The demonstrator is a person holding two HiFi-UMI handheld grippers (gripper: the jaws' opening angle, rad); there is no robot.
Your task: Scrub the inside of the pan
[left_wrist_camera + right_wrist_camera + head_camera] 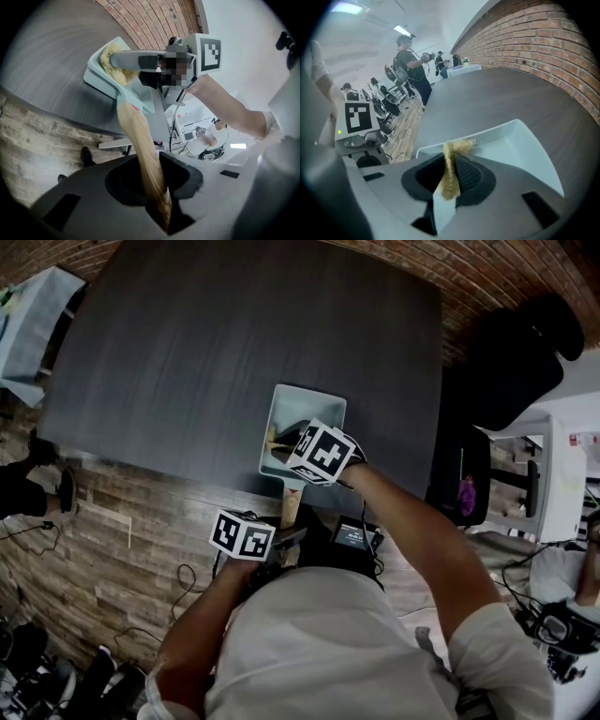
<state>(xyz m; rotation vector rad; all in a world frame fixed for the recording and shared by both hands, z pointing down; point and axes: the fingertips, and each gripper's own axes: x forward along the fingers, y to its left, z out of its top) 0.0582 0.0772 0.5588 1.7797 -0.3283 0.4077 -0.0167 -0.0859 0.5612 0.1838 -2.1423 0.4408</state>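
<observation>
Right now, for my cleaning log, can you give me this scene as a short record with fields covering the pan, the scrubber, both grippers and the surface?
pan: pale blue-green, square, near the table's front edge
surface: dark grey table
handle: wooden, sticks out past the table's edge toward the person
left gripper: jaws closed on the handle
scrubber: yellow, fibrous, inside the pan
right gripper: jaws closed on the scrubber, over the pan
</observation>
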